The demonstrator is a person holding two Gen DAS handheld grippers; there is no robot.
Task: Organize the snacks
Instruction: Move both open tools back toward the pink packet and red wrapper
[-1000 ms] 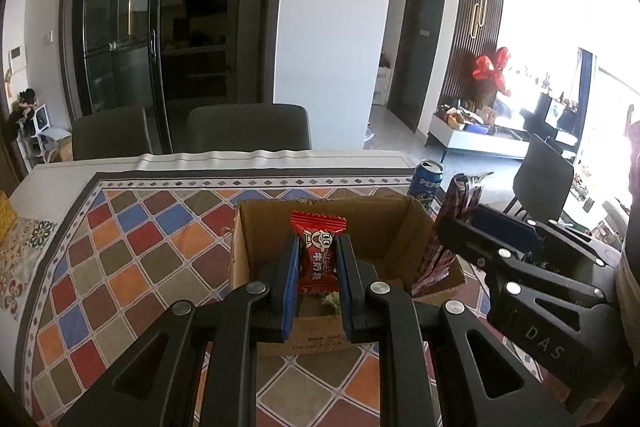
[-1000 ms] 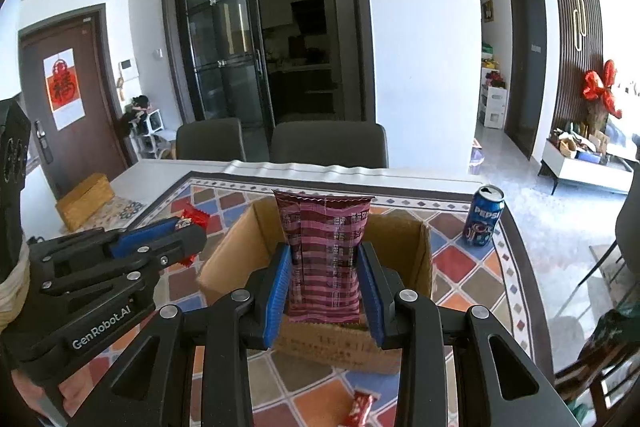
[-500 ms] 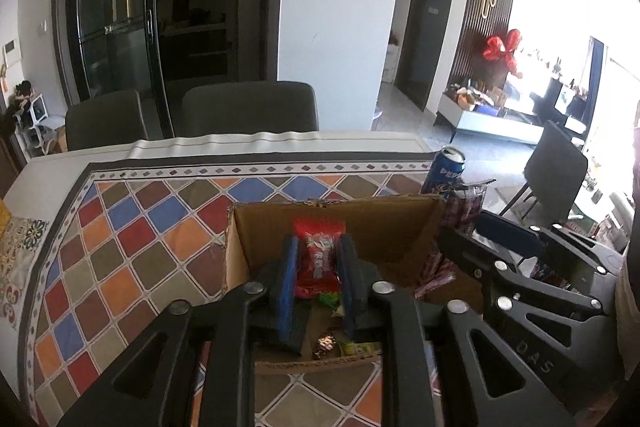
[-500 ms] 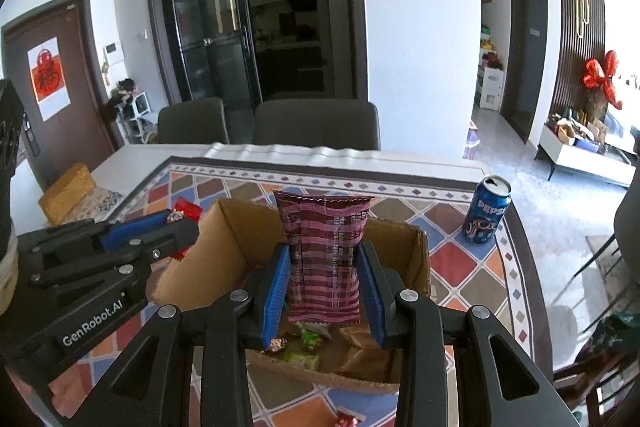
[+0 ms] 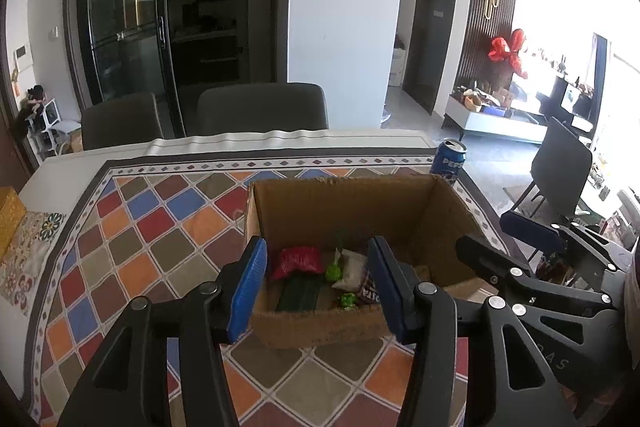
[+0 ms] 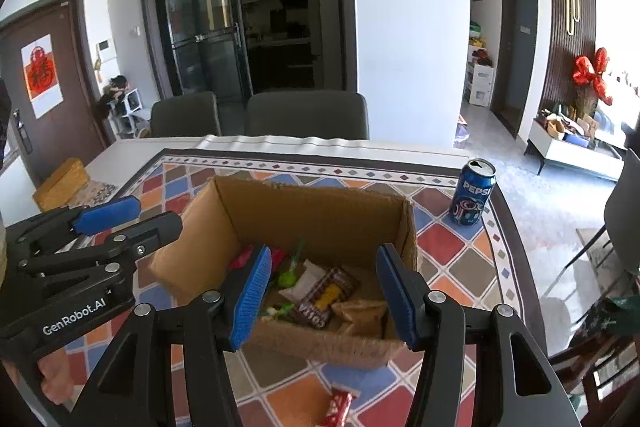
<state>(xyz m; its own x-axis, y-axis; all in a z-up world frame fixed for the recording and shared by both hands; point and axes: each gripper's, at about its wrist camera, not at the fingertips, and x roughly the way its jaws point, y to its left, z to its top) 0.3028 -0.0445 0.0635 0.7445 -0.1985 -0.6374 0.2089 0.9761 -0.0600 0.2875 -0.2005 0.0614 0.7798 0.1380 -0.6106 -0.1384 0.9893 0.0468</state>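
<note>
Several wrapped snacks lie in the open brown cardboard box (image 6: 320, 215); one red packet (image 6: 340, 405) remains on the tablecloth
Left gripper (image 5: 316, 287) and right gripper (image 6: 320, 295) are opening, nothing between their fingers

One box (image 6: 320, 211), one can (image 6: 472, 195), two chairs (image 6: 306, 115).

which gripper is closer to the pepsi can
Right. The right gripper hangs over the cardboard box on the side where the pepsi can stands; the left gripper is over the box's far side.
</note>
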